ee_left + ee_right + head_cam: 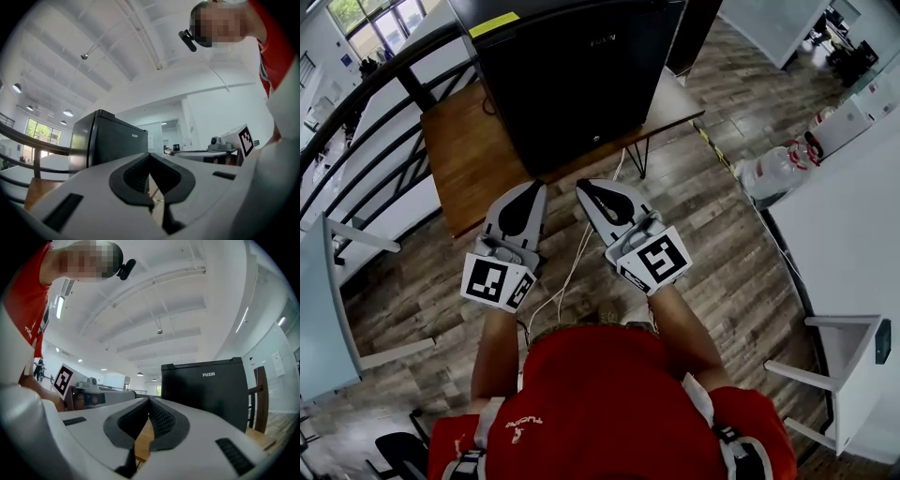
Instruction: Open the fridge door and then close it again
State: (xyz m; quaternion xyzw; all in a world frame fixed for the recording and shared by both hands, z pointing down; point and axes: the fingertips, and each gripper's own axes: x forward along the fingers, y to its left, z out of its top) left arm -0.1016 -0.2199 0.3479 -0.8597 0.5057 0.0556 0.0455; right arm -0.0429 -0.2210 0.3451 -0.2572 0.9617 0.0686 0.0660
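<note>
Left of the fridge (581, 84), a dark railing (370, 108) and the bare end of the wooden table (459, 159) carrying it. Black and boxy, upright on that table, door shut flush, brand lettering readable on the front in the right gripper view. No handle to be made out on the door from any angle.

Just short of the fridge's front and toward its left side, the left gripper (535, 185): jaws pressed together with nothing between them, aimed roughly level at the cabinet but clear of it. Beside it, before the fridge's middle, the right gripper (585, 184): likewise closed tight on nothing, pointed the same way, also apart from the door. Between the two, trailing over the plank floor (722, 262) in front of the fridge, a white cable (567, 272). Right of the fridge and well apart from it, white bags (773, 169) on the floor.

Judged from these views: task hardly begun, at most an approach. Door neither touched nor cracked open. Left to do, in all likelihood: closing the gap to the fridge, catching the door's edge with one gripper, swinging it out, then pushing it back until flush.
</note>
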